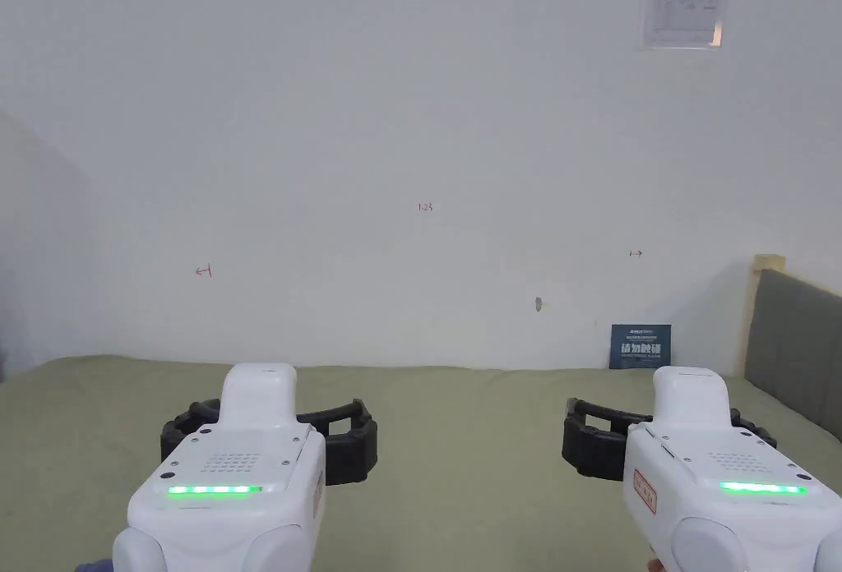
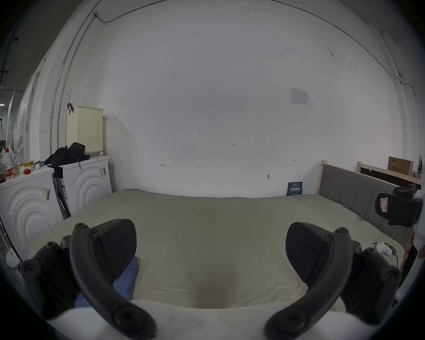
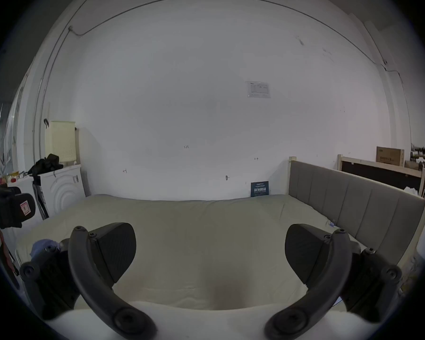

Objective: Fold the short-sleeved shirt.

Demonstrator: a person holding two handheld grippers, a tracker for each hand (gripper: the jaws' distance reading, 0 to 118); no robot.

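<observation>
I hold both grippers side by side above a bed with an olive-green cover point(image 1: 460, 434), pointing at the white wall. My left gripper point(image 1: 275, 416) is open with nothing between its jaws, which stand wide apart in the left gripper view point(image 2: 210, 230). My right gripper point(image 1: 664, 419) is open and empty too, its jaws equally spread in the right gripper view point(image 3: 210, 230). A piece of blue cloth point(image 2: 127, 281) lies on the bed's near left part, below and behind the left jaw; most of it is hidden. The same blue cloth point(image 3: 43, 244) peeks out left of the right gripper.
A grey padded headboard point(image 1: 793, 343) bounds the bed on the right. A small blue sign point(image 1: 640, 346) leans on the wall at the far edge. Two white washing machines point(image 2: 84, 186) with a cream basket point(image 2: 85, 129) stand left of the bed. A small white device point(image 2: 383, 248) lies near the headboard.
</observation>
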